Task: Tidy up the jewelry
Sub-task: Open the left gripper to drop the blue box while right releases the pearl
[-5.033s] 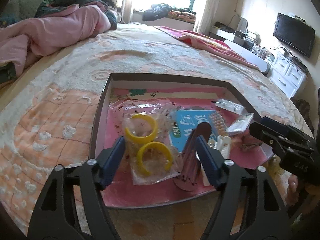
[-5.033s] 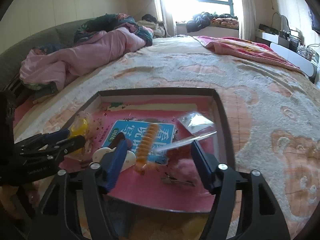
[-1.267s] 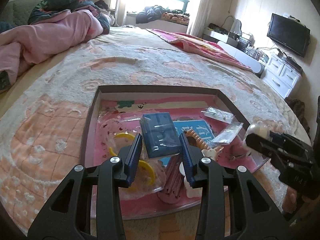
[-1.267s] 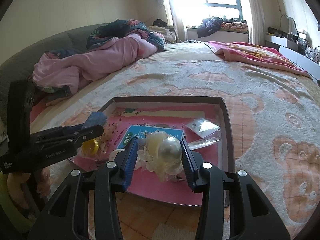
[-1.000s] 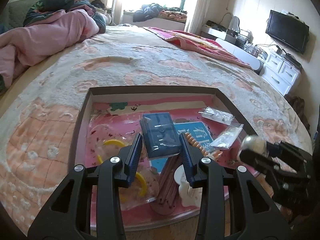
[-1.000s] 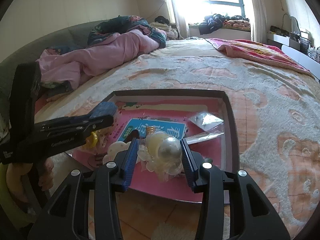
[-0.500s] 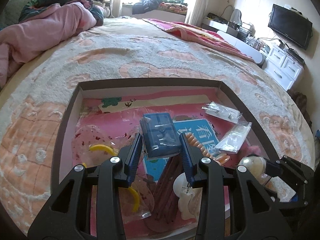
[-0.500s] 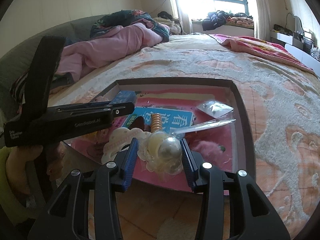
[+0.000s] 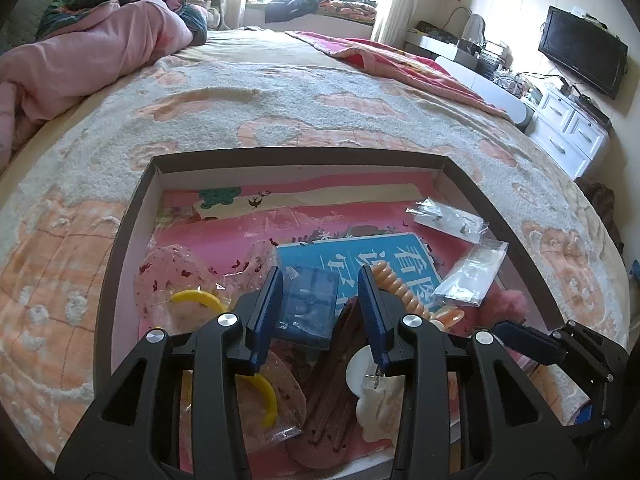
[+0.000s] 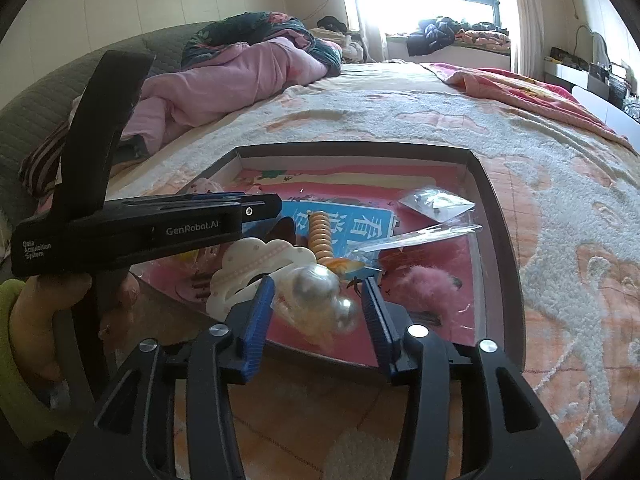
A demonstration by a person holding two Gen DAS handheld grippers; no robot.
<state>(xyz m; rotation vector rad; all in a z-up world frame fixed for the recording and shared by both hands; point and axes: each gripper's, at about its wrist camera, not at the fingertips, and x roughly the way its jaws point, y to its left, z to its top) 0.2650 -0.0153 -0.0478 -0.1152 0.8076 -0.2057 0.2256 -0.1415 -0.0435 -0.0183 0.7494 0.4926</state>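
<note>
My left wrist camera sits just behind the left gripper [image 9: 320,312], looking forward and down along its fingers, close over the near end of the shallow box [image 9: 120,248] on the bed. My right wrist camera rides the same way behind the right gripper [image 10: 318,312], close to the box's [image 10: 496,216] near rim. Both face the window end of the room and share the box, the blue card [image 9: 376,256] [image 10: 360,224] and the bedspread beyond. Each view catches the other gripper at its edge.
</note>
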